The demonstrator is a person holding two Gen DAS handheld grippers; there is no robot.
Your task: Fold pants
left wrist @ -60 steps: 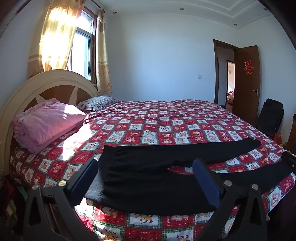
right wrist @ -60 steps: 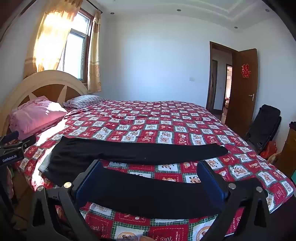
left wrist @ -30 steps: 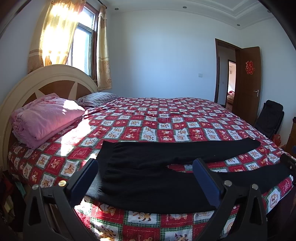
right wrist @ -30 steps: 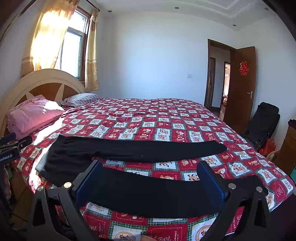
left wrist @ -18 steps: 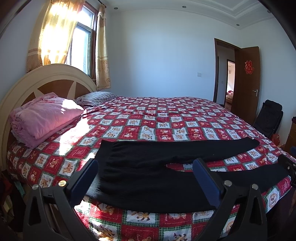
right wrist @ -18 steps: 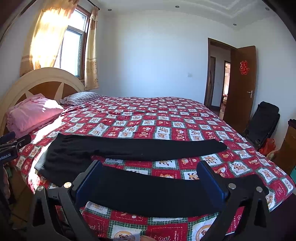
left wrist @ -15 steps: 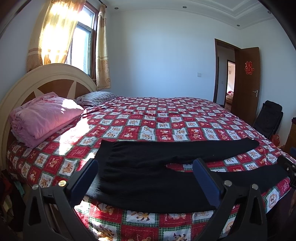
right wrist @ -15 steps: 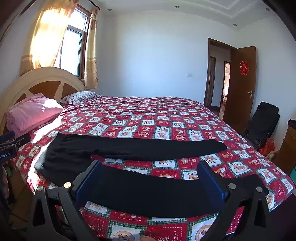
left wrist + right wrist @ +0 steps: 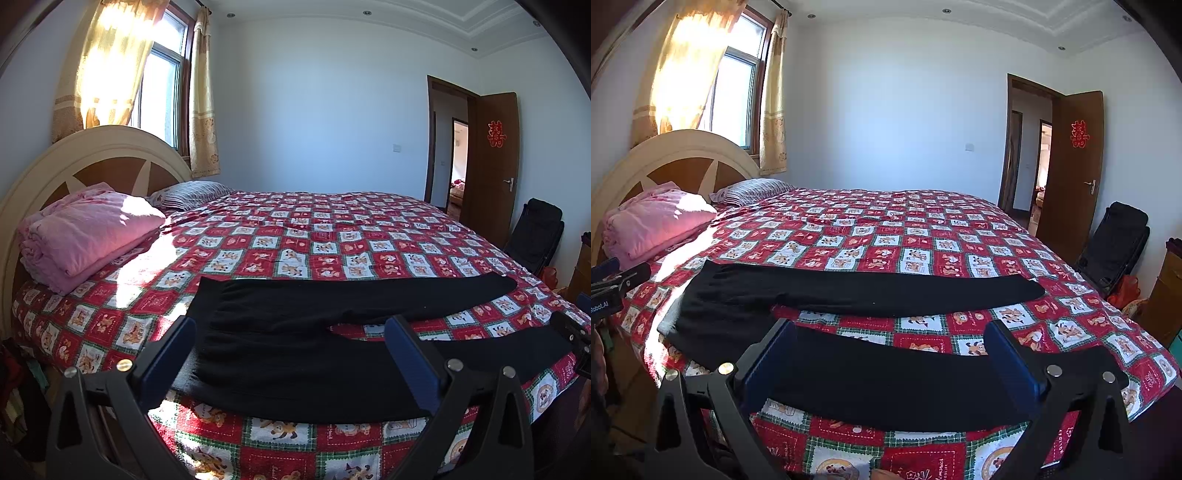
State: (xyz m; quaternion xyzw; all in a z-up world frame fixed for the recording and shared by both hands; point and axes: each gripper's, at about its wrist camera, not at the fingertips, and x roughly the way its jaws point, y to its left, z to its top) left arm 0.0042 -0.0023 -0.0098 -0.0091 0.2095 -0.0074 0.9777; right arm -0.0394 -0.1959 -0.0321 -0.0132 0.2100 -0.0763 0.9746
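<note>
Black pants (image 9: 295, 343) lie flat along the near edge of the bed, waist toward the headboard, the two legs spread apart and running right. In the right wrist view the same pants (image 9: 871, 291) show both legs, the near one (image 9: 886, 384) by the bed's edge. My left gripper (image 9: 290, 328) hovers open in front of the waist and crotch area, nothing between its blue pads. My right gripper (image 9: 890, 332) is open above the near leg, holding nothing. The left gripper's tip (image 9: 617, 284) shows at the left edge of the right wrist view.
The bed (image 9: 332, 229) carries a red checked cartoon quilt. A folded pink blanket (image 9: 85, 236) and a striped pillow (image 9: 192, 192) lie by the rounded headboard (image 9: 92, 158). A black chair (image 9: 1115, 240) stands at the right near the open brown door (image 9: 1075, 166).
Both cameras have drifted slightly, the view rising a little over the bed. The pants lie as before and both grippers stay open.
</note>
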